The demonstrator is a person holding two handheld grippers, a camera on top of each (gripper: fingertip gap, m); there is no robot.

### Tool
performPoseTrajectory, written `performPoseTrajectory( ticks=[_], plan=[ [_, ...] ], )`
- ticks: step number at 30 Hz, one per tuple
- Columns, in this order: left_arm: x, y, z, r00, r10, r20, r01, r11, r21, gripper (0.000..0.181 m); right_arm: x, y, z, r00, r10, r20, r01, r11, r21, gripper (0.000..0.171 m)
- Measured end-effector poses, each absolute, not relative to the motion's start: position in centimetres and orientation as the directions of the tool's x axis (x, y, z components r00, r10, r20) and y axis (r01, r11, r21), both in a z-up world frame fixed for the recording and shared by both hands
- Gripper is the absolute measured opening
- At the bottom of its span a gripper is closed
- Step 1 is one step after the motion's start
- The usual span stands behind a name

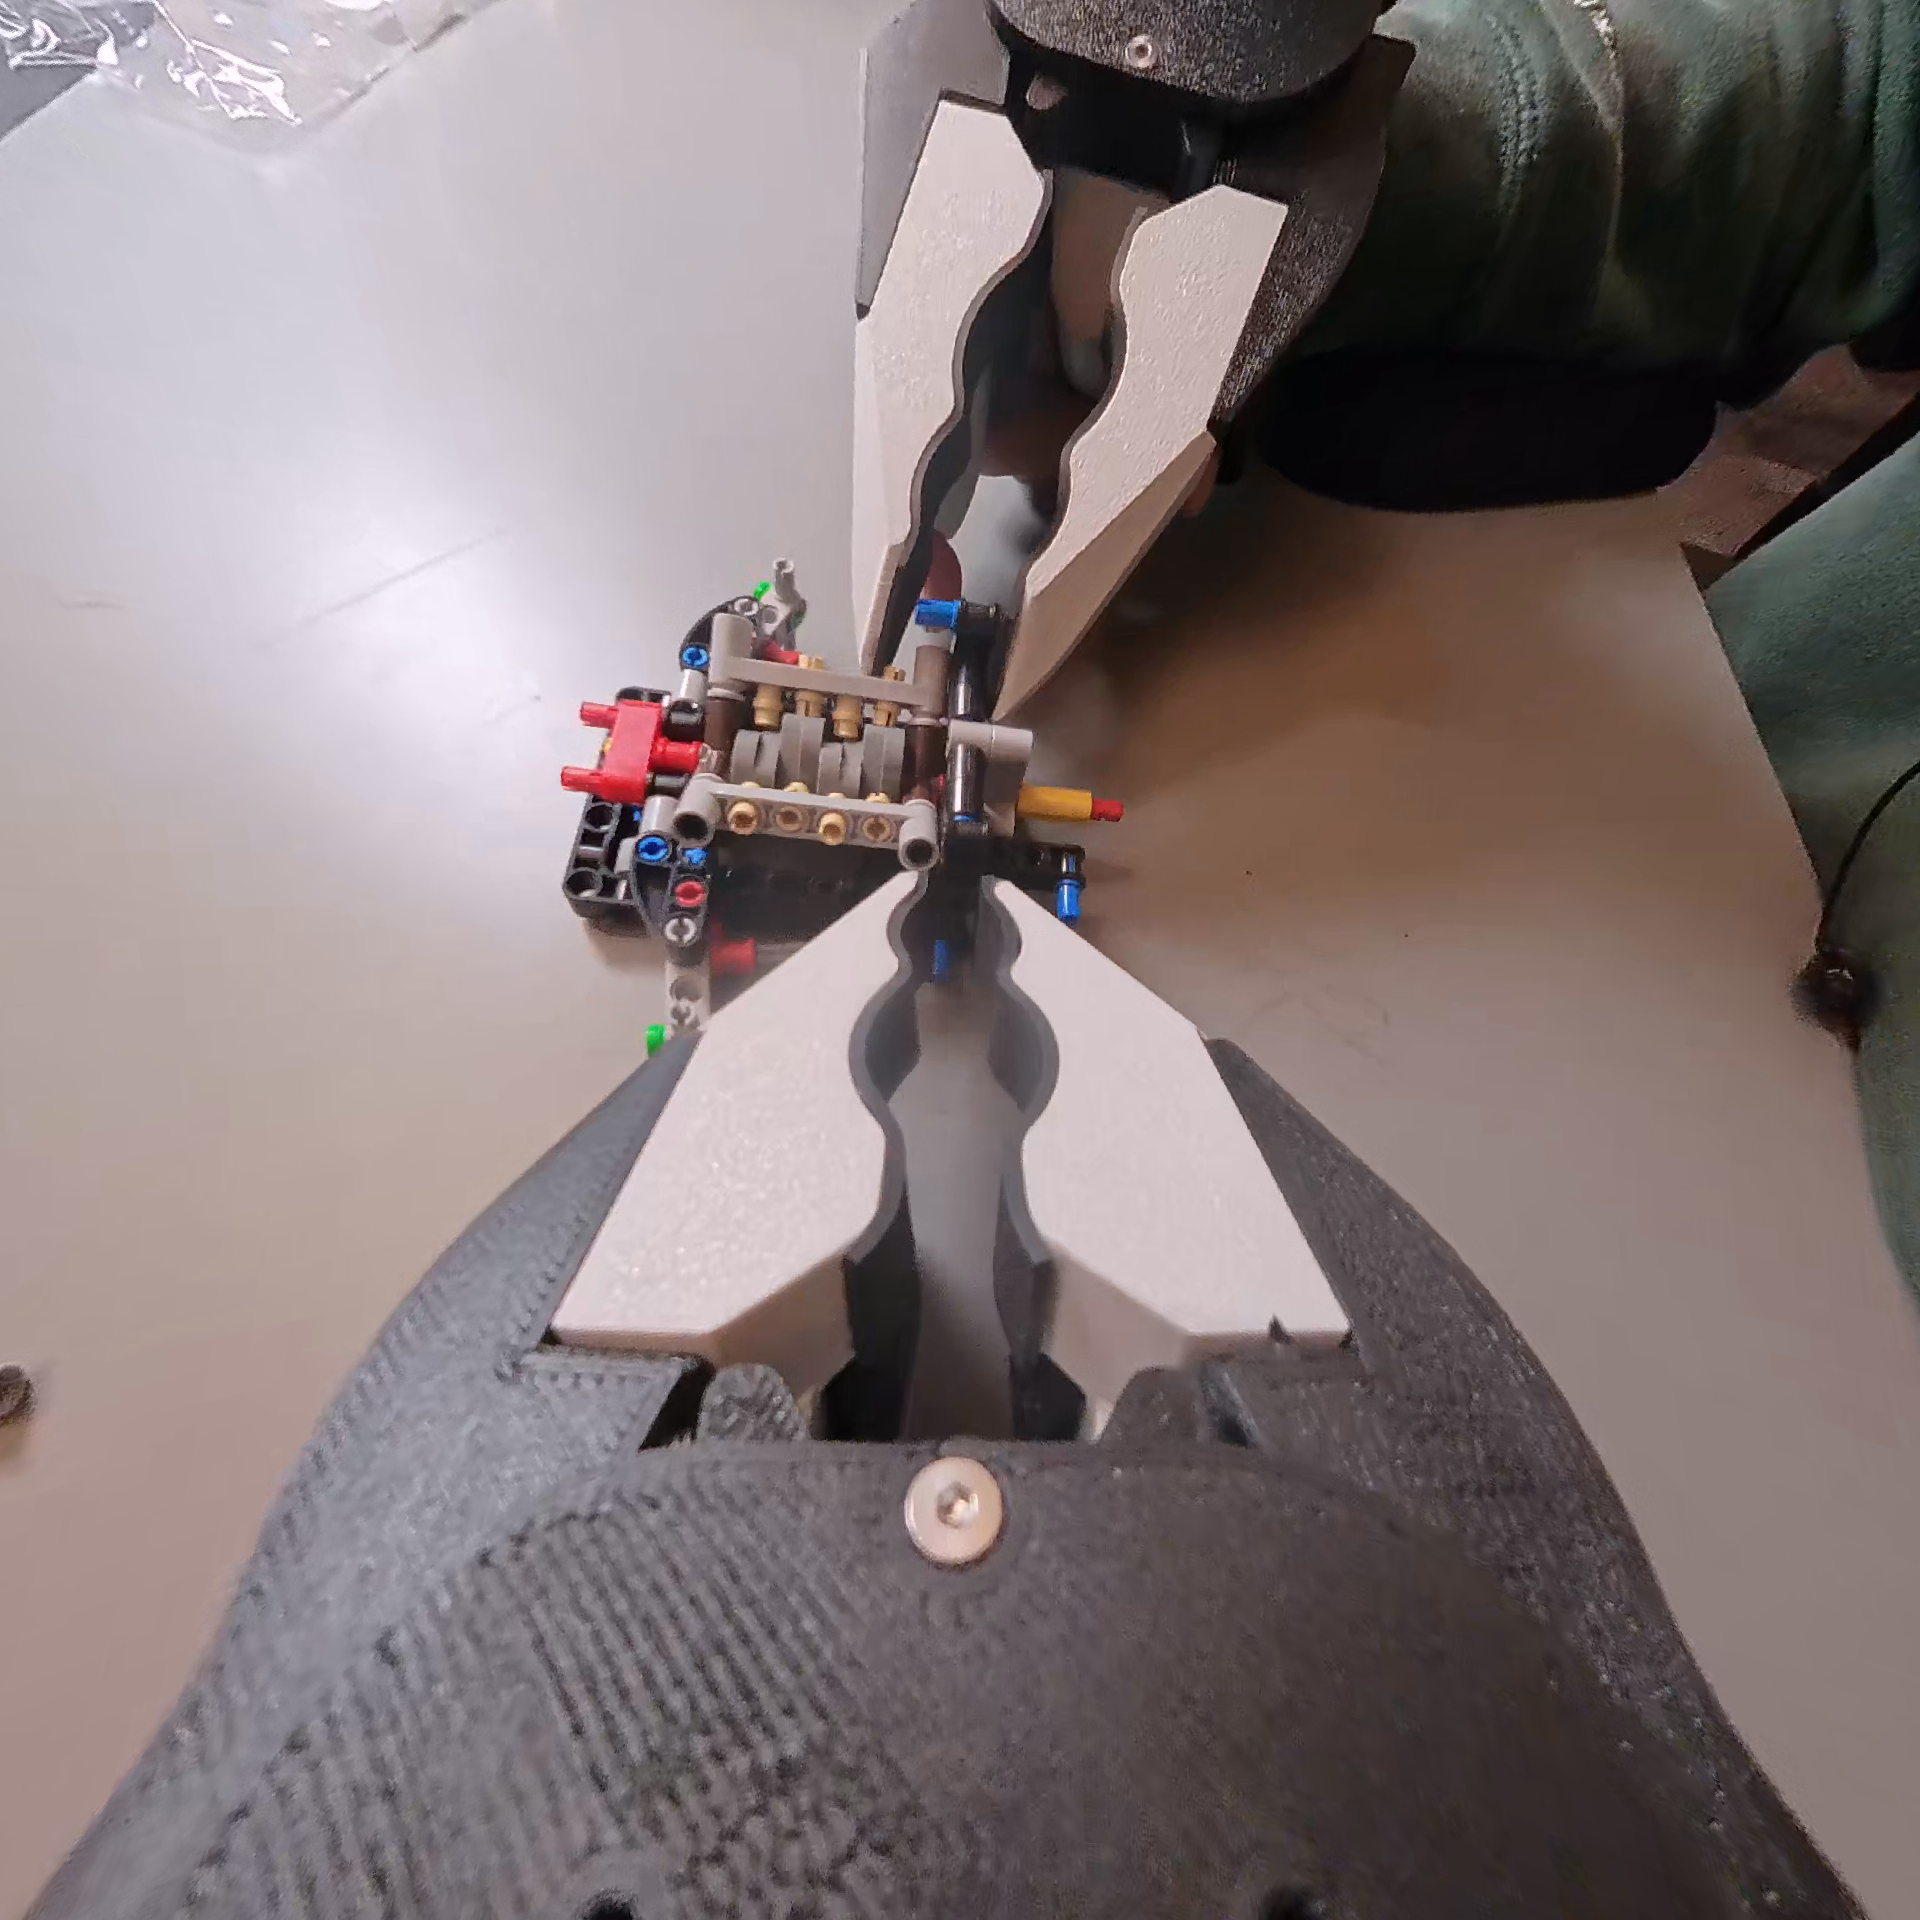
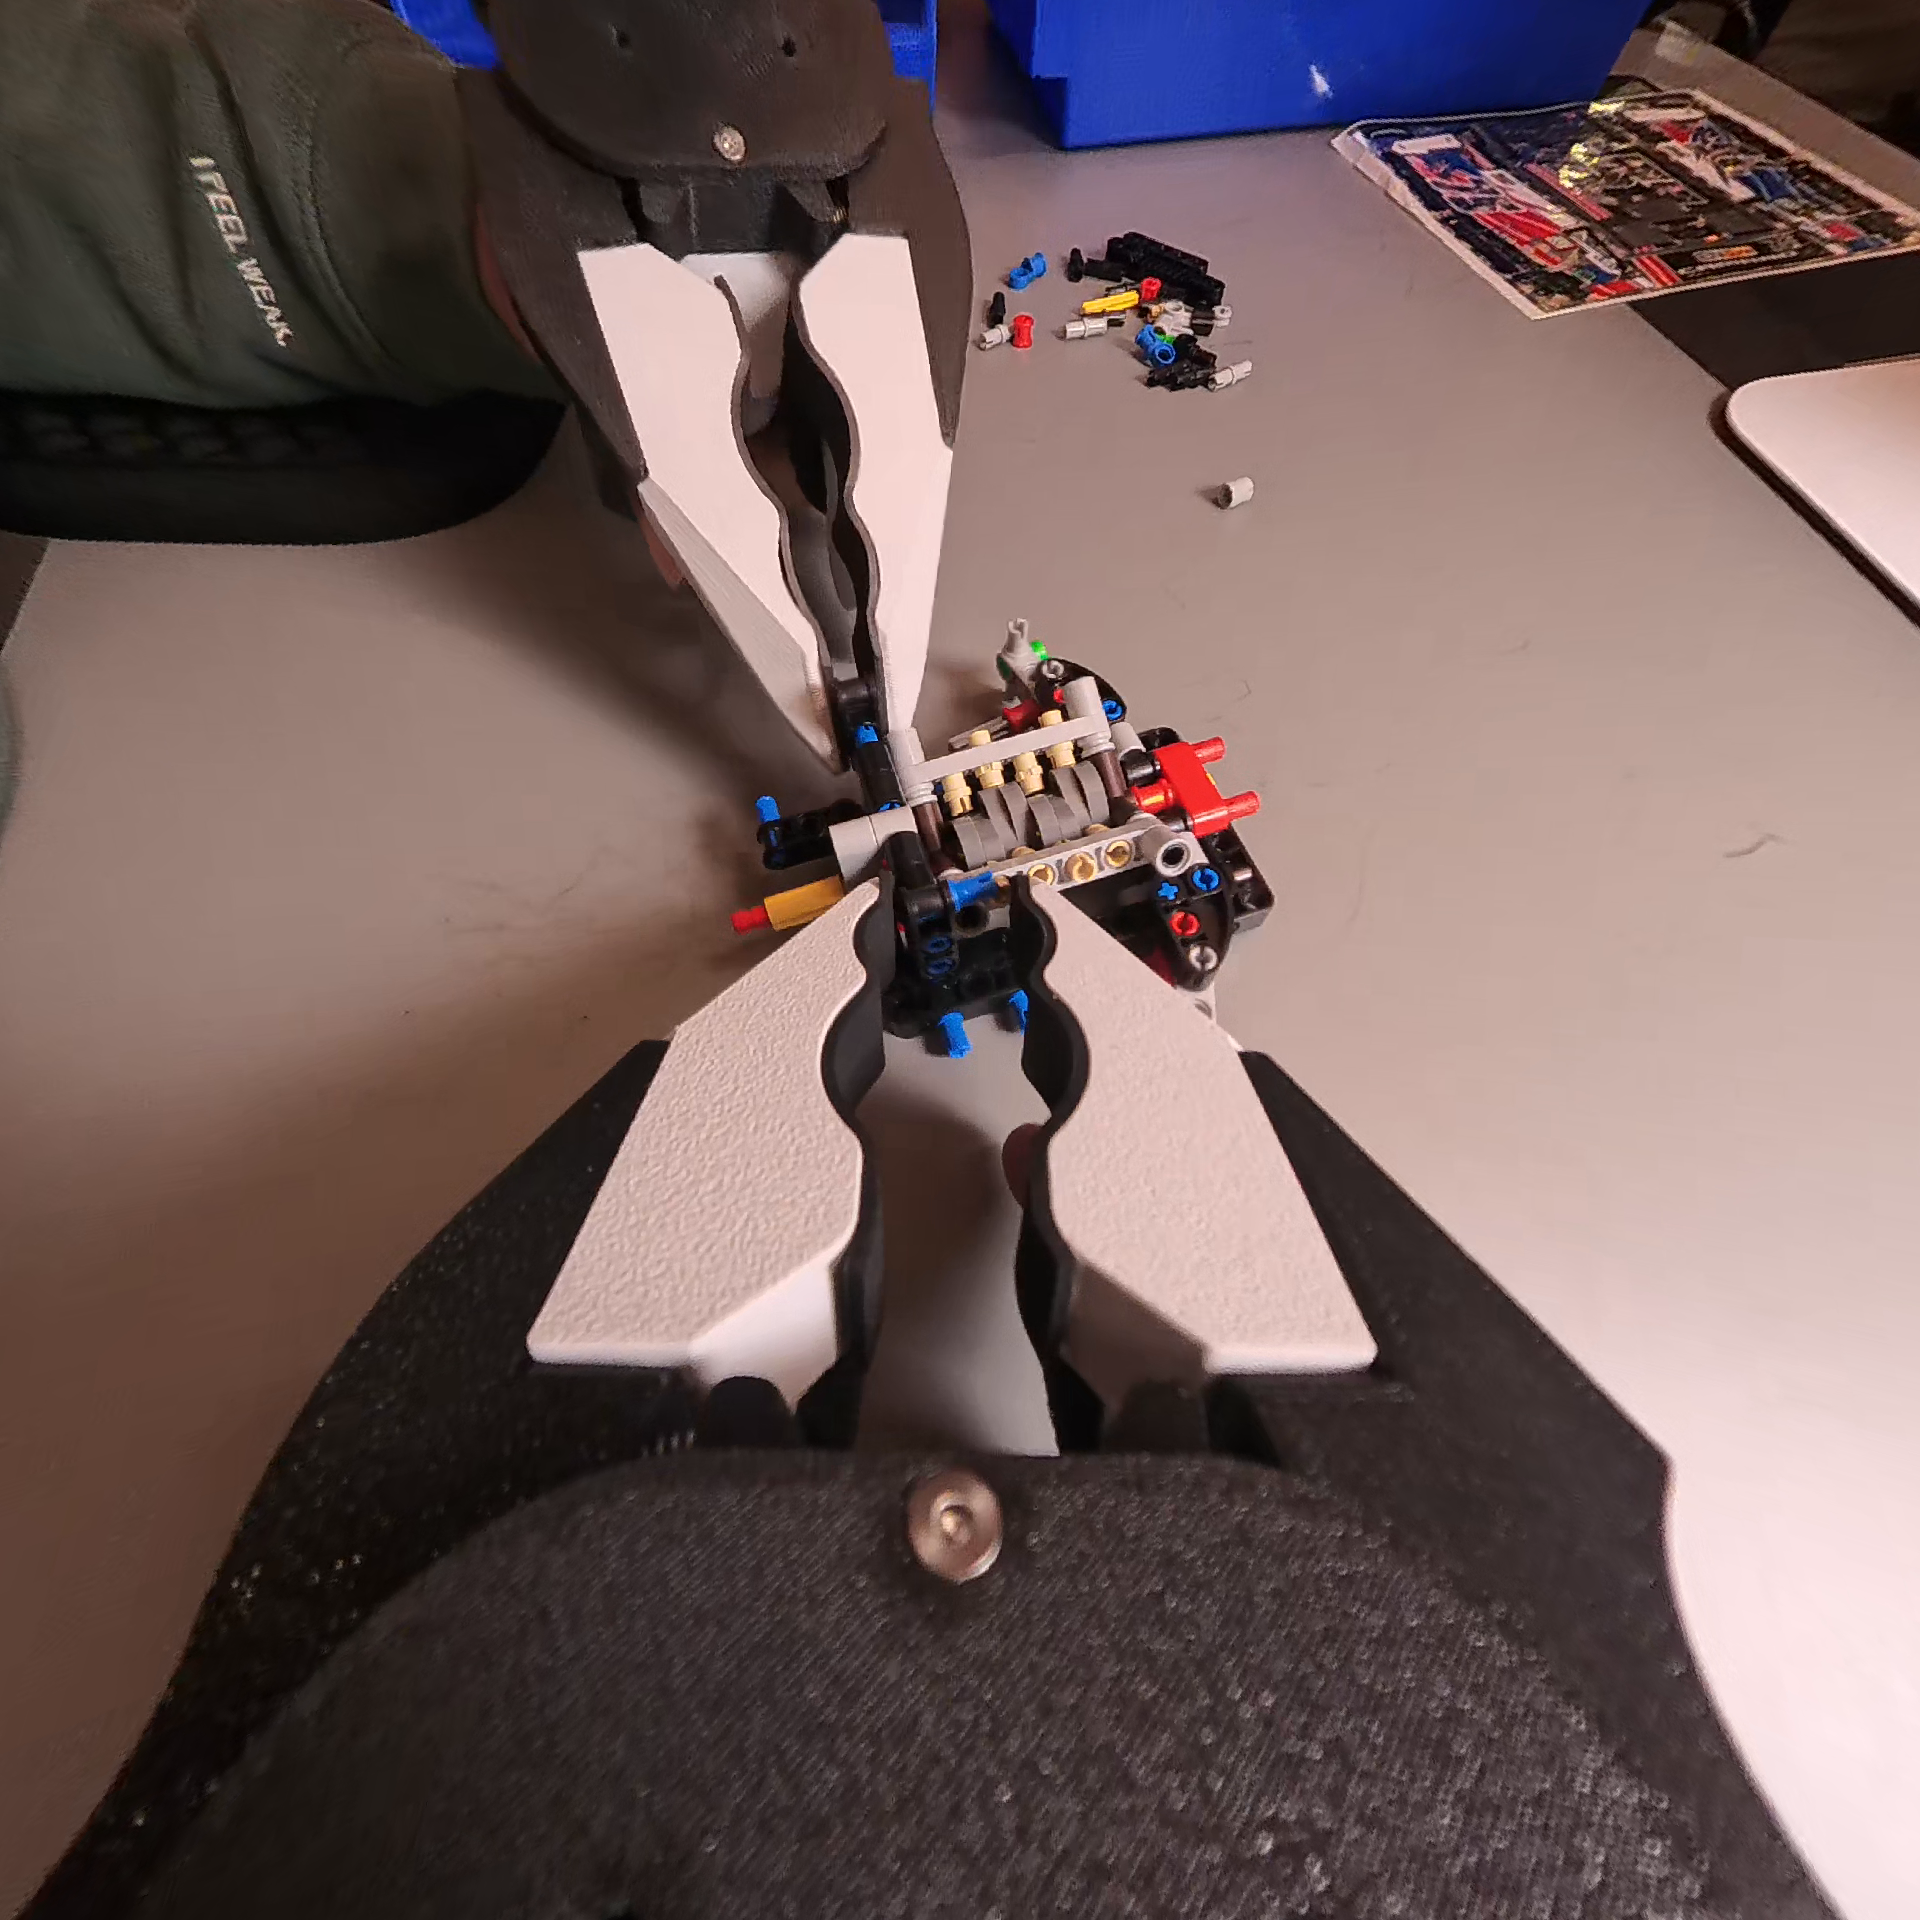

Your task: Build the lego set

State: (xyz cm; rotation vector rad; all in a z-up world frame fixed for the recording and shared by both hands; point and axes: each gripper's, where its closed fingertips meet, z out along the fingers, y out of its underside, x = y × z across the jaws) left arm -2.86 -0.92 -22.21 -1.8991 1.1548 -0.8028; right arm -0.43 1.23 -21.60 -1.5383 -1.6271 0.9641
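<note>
Grey bench [image 2: 1455, 727] lay bare beside both grippers; lego model [image 2: 1039, 831] sat between opposing fingertips. Left gripper [image 1: 951, 894] pinched its black end; right gripper [image 2: 956, 914], slightly parted, gripped a black beam. Sleeve [image 2: 208, 208] bore lettering.

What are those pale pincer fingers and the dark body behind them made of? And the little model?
The pale fingers look like matte, grainy printed plastic. The dark gripper body shows fine layer lines, probably 3D-printed plastic. The lego model is glossy moulded plastic, judging by its highlights.
</note>
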Motion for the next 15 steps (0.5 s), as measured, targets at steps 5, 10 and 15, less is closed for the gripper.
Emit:
performPoseTrajectory(
  ticks=[5,10,15],
  plan=[
    [-2.69,-0.93,-22.24,0.387,-0.913,0.128,-0.43,-0.302,-0.851,0.006,-0.32,1.24,-21.63,-0.057,0.998,-0.02,0.489,0.011,-0.872,0.021],
    [-2.66,-0.94,-22.23,0.387,-0.91,0.15,-0.422,-0.32,-0.848,0.006,-0.31,1.26,-21.64,-0.056,0.998,-0.022,0.489,0.008,-0.872,0.021],
    [-3.33,-0.99,-21.89,0.403,-0.904,0.142,-0.44,-0.327,-0.836,0.014,-0.52,0.93,-21.63,-0.072,0.997,-0.015,0.488,0.022,-0.872,0.021]
  ],
)
